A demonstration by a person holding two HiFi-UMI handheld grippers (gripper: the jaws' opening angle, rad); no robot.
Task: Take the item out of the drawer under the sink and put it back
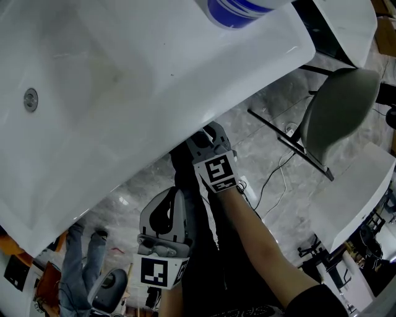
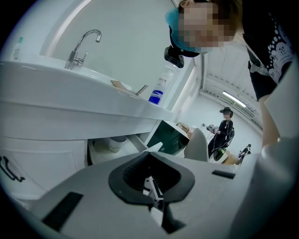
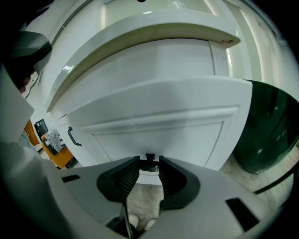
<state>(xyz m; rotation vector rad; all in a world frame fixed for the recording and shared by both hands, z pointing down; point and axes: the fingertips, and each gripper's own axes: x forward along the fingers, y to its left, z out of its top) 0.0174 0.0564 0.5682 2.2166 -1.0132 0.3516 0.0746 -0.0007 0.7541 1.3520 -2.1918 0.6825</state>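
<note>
Left gripper [image 2: 149, 156] hangs low in front of the sink [image 1: 124, 80], fingers together, nothing between them. Cup [image 2: 115, 143] sits inside the open compartment under the sink, apart from both grippers. Right gripper [image 3: 149, 162] is tucked under the sink rim, fingers clamped on the small black handle [image 3: 150, 157] of the white drawer front [image 3: 163, 126]. Blue-banded bottle [image 1: 238, 9] stands on the sink's far edge. Grey chair [image 1: 337, 117] is off to the sink's right.
</note>
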